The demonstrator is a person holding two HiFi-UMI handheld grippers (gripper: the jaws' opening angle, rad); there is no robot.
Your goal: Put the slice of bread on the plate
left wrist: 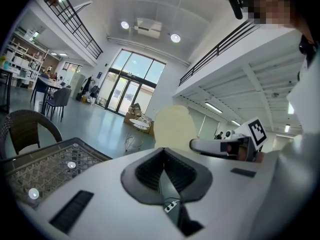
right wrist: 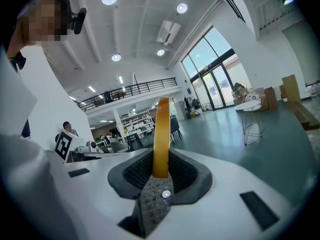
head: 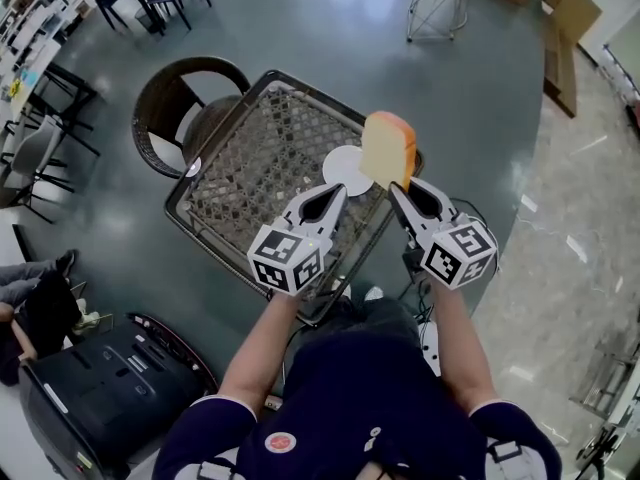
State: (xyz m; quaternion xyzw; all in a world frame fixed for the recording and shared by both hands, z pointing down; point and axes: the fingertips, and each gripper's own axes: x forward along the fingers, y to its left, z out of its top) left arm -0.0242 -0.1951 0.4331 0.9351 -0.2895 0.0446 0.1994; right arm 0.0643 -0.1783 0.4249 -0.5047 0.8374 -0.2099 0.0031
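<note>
Lattice-top table fills view below me. My left gripper: claw pressed together, nothing in it. My right gripper: claw pinching slice of bread by lower edge, upright, in air above table's near corner. White plate bare. I judge pickup done; lowering and release left. Slice hides plate's right rim; I can't find plate in either gripper view.

No word, brand or number can be read in any view. Black-and-white square patterns without lettering are carried on the marker cube of the left hand-held gripper and on the marker cube of the right hand-held gripper. Pale labels, perhaps printed, are seen on the black case on the floor, too small to be made out.
</note>
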